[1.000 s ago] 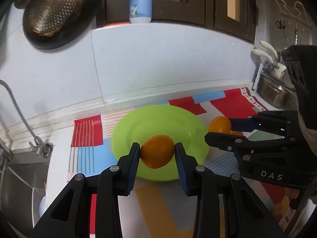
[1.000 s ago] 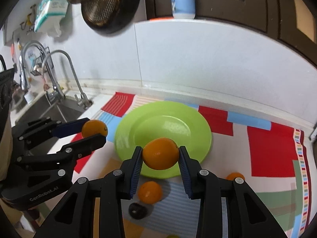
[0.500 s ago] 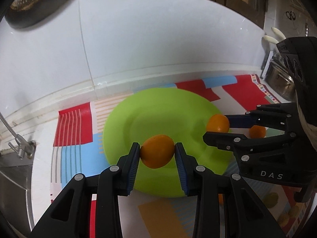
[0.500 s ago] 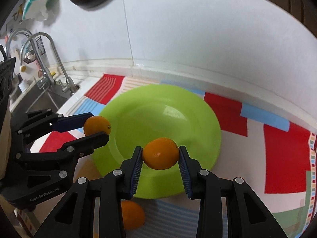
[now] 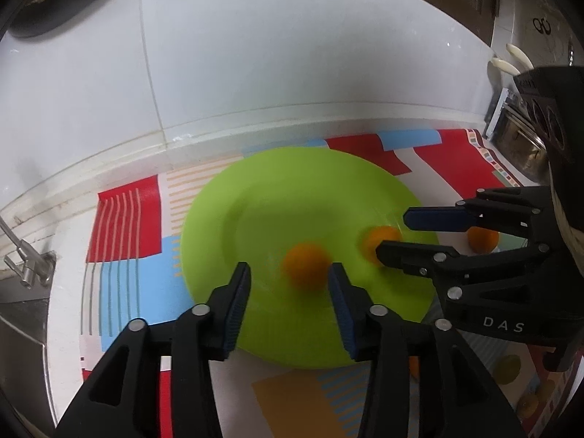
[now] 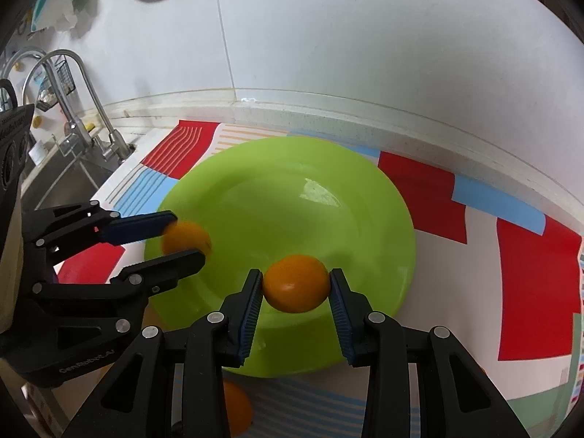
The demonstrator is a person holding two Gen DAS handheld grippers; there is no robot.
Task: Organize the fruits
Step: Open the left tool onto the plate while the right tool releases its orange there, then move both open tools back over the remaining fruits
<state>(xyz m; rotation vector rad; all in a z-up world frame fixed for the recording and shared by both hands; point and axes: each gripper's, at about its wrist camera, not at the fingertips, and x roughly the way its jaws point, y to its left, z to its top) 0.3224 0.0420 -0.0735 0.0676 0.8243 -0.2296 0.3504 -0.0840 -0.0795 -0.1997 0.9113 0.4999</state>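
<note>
While ribbed tongs [image 5: 290, 292] part, round orange [image 5: 306, 263] blurs.

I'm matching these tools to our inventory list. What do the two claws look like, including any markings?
Both are black plastic two-finger tools with triangular cut-outs, silver rivets and ribbed blue pads. The left claw carries pale "GenRobot.AI" lettering on its side, read in the right wrist view. The right claw is marked "DAS" in white, read in the left wrist view. No cables or sleeves show.
</note>
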